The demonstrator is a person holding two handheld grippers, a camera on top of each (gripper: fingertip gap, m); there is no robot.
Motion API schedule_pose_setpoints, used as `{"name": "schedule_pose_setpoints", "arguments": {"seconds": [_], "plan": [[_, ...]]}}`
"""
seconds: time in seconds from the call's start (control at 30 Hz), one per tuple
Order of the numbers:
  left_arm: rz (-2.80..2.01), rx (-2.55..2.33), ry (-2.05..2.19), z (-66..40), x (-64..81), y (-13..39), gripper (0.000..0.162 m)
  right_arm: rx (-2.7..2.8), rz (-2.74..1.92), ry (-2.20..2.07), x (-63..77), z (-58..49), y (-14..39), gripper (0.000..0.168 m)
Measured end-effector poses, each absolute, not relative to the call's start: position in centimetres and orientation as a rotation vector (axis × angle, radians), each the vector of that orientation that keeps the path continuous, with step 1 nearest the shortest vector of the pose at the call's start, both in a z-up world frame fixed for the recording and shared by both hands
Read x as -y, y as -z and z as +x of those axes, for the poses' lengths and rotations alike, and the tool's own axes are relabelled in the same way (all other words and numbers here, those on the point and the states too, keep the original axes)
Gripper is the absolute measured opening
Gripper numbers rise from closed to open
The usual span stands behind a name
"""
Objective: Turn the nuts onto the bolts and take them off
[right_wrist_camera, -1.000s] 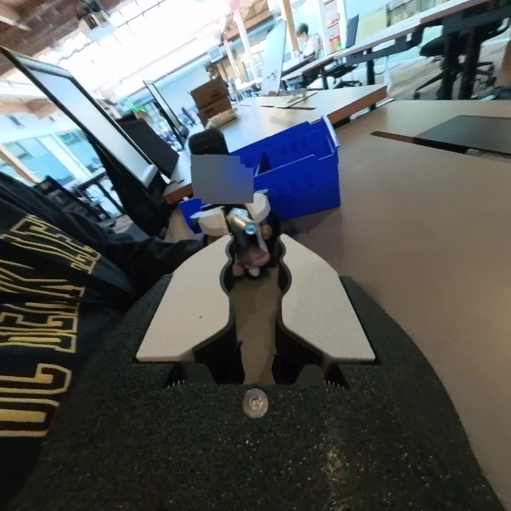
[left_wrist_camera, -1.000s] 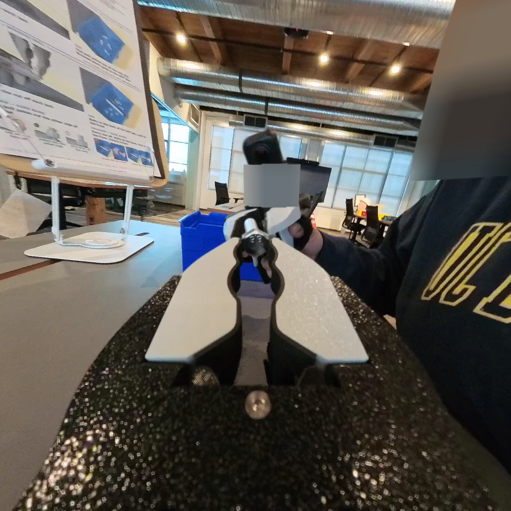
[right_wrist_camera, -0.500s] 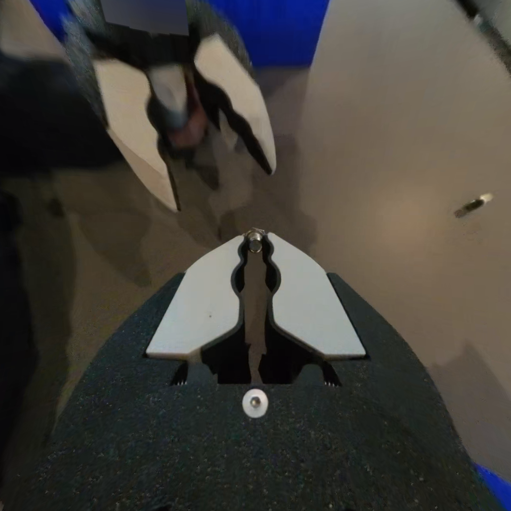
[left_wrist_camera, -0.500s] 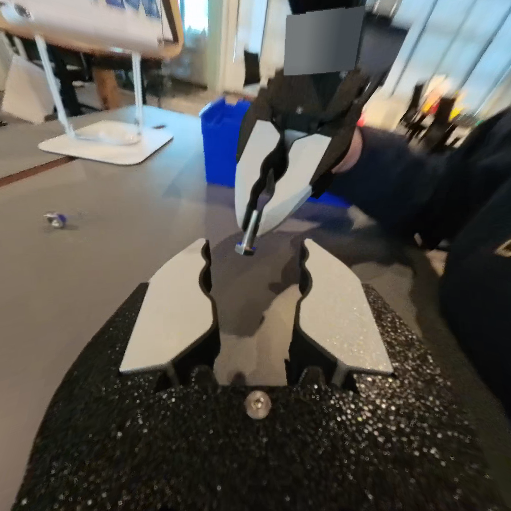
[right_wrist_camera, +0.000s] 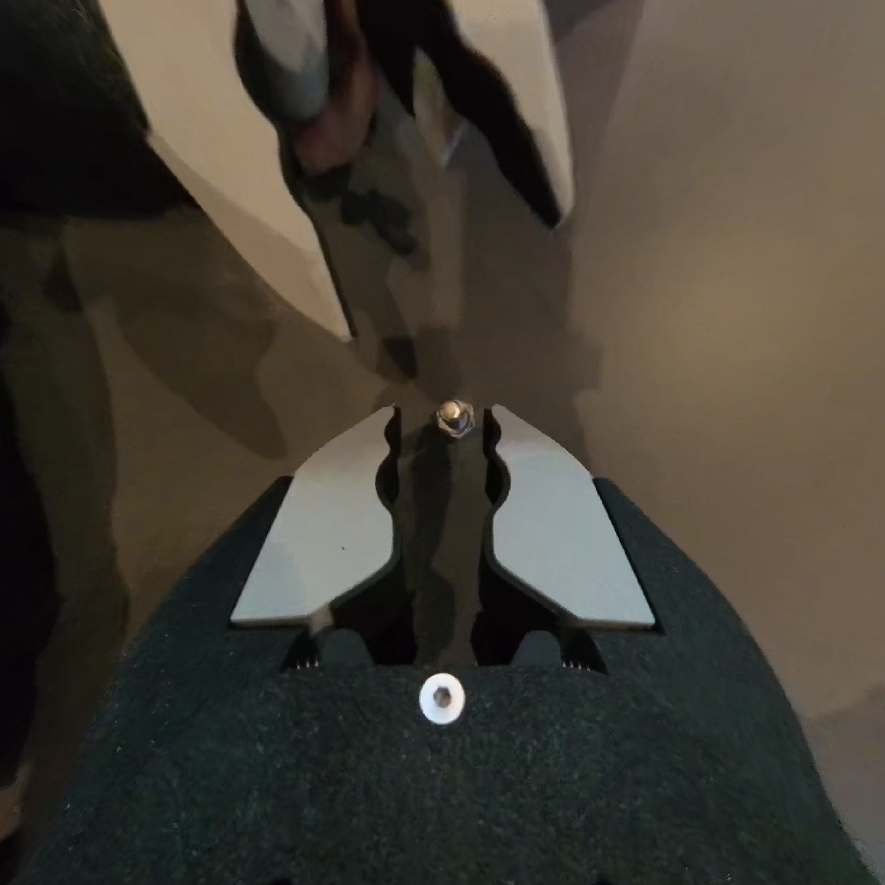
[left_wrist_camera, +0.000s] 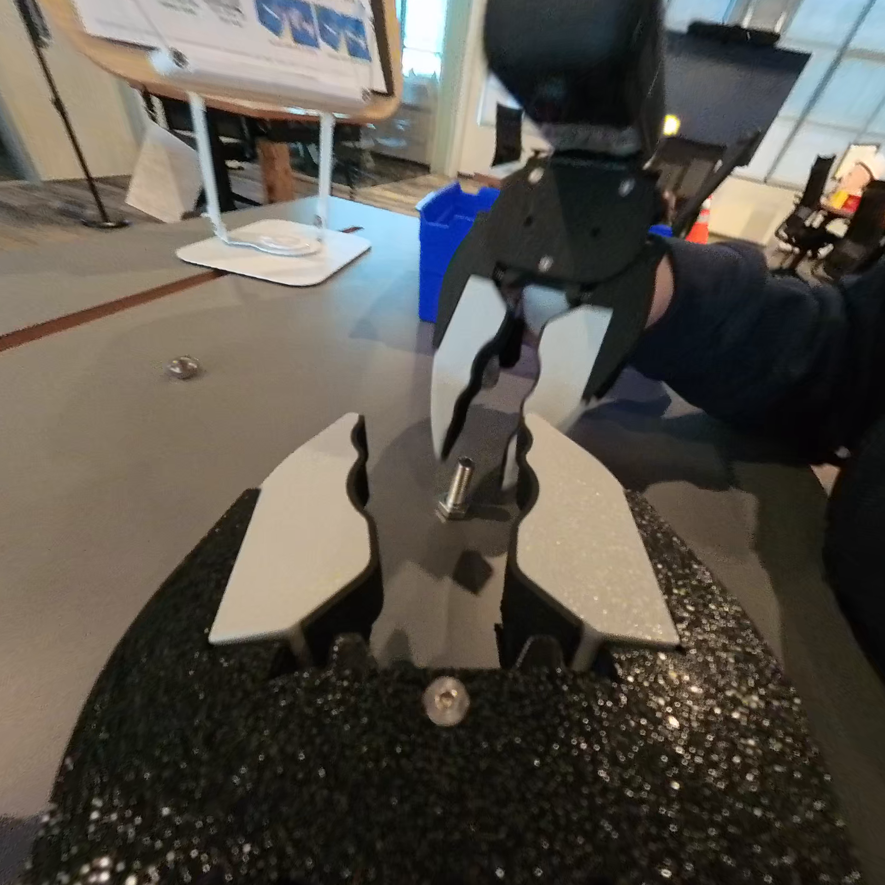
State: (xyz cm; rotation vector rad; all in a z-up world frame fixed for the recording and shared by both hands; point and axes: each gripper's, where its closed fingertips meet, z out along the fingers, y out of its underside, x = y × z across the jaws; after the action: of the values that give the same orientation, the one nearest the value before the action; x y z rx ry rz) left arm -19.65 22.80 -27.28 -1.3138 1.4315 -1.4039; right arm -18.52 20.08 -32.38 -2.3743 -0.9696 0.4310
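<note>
A bolt (left_wrist_camera: 455, 488) stands head-down and threads-up on the grey table (left_wrist_camera: 143, 455), between the spread fingers of the left gripper (left_wrist_camera: 443, 433), which touch nothing. In the left wrist view the right gripper (left_wrist_camera: 479, 452) points down from 12 o'clock over the bolt, its two white fingers parted and their tips flanking the threaded end without visibly touching it; a dark sleeve (left_wrist_camera: 747, 349) reaches in from 3 o'clock behind it.

In the right wrist view the same bolt (right_wrist_camera: 455, 417) shows end-on as a bright round tip over its hex head, sitting in the gap at the tips of the right gripper (right_wrist_camera: 440, 412), clear of both fingers. The left gripper (right_wrist_camera: 455, 268), blurred, fills the frame from 10 to 1 o'clock, fingers apart.

A single small metal part, seemingly a nut (left_wrist_camera: 182, 368), lies on the table at 10 o'clock from the bolt, well apart from both tools. Farther back a blue bin (left_wrist_camera: 445, 249) stands at 12 o'clock, partly hidden by the right gripper, and a white stand (left_wrist_camera: 273, 251) holding a printed board (left_wrist_camera: 239, 43) rises at 11 o'clock.
</note>
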Motion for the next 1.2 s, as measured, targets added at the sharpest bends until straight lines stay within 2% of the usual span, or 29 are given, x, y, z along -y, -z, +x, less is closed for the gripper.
{"name": "schedule_pose_setpoints", "arguments": {"seconds": [0.1,0.2,0.53,0.7,0.83,0.9,1.07,1.2], "plan": [[-1.312,-1.382,1.409,-19.8,-23.3,26.9,0.059,0.786,-2.27,-0.468,-21.7,-16.6,29.4,0.03],[-1.311,-1.36,1.415,-19.9,-23.5,26.7,0.059,0.553,-2.206,-0.31,-25.7,-12.1,28.0,0.026],[-1.307,-1.343,1.419,-20.0,-23.7,26.6,0.055,0.289,-2.346,-0.051,-36.2,-4.0,34.7,0.028],[-1.311,-1.353,1.425,-19.9,-23.6,26.7,0.053,0.345,-2.339,0.002,-37.7,-4.0,35.2,0.03],[-1.315,-1.337,1.451,-20.0,-23.8,26.5,0.053,0.354,-2.342,-0.051,-38.1,-4.3,35.3,0.018],[-1.318,-1.33,1.469,-20.1,-23.8,26.4,0.053,0.366,-2.339,-0.048,-38.0,-4.3,35.3,0.018],[-1.348,-1.376,1.503,-20.1,-23.5,26.8,0.057,0.411,-2.263,-0.082,-35.4,-6.1,32.7,0.017],[-1.435,-1.614,1.478,-20.3,-21.9,29.2,0.055,0.506,-2.174,-0.168,-30.5,-9.8,29.2,0.017]]}}
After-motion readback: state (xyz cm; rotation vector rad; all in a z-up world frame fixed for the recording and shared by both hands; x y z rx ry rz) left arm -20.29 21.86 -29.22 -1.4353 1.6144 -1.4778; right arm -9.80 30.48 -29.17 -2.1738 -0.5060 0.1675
